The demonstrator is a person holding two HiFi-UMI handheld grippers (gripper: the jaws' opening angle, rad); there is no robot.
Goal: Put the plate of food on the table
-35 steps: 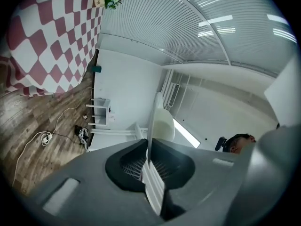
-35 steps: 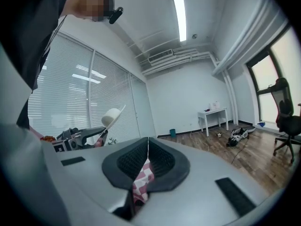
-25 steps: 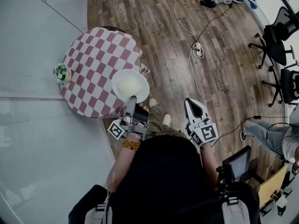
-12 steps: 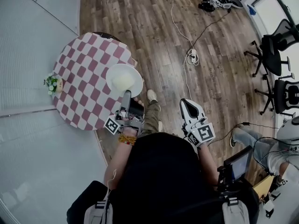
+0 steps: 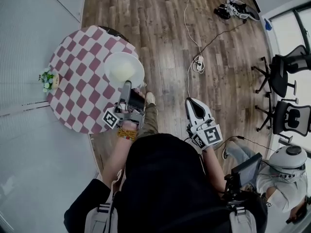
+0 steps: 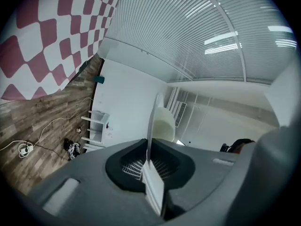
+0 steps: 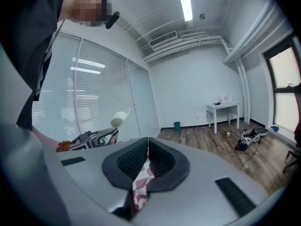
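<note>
A white plate (image 5: 124, 69) with a pale mound of food (image 5: 121, 72) hangs over the right edge of the round table with the red-and-white checked cloth (image 5: 73, 81). My left gripper (image 5: 127, 85) is shut on the plate's near rim. In the left gripper view the plate (image 6: 151, 126) shows edge-on, clamped between the jaws, with the food (image 6: 165, 124) beside it. Whether the plate rests on the cloth I cannot tell. My right gripper (image 5: 191, 103) is over the wooden floor to the right, shut and holding nothing (image 7: 147, 150).
A small pot of flowers (image 5: 47, 80) stands at the table's left edge. A glass wall with blinds runs along the left. Cables and a power strip (image 5: 198, 61) lie on the floor. Office chairs (image 5: 286, 72) and another person in a helmet (image 5: 287, 160) are at the right.
The head view has shifted, so the table and plate sit higher and further left in frame. The left gripper still holds the plate at the table's right edge. The right gripper stays shut.
</note>
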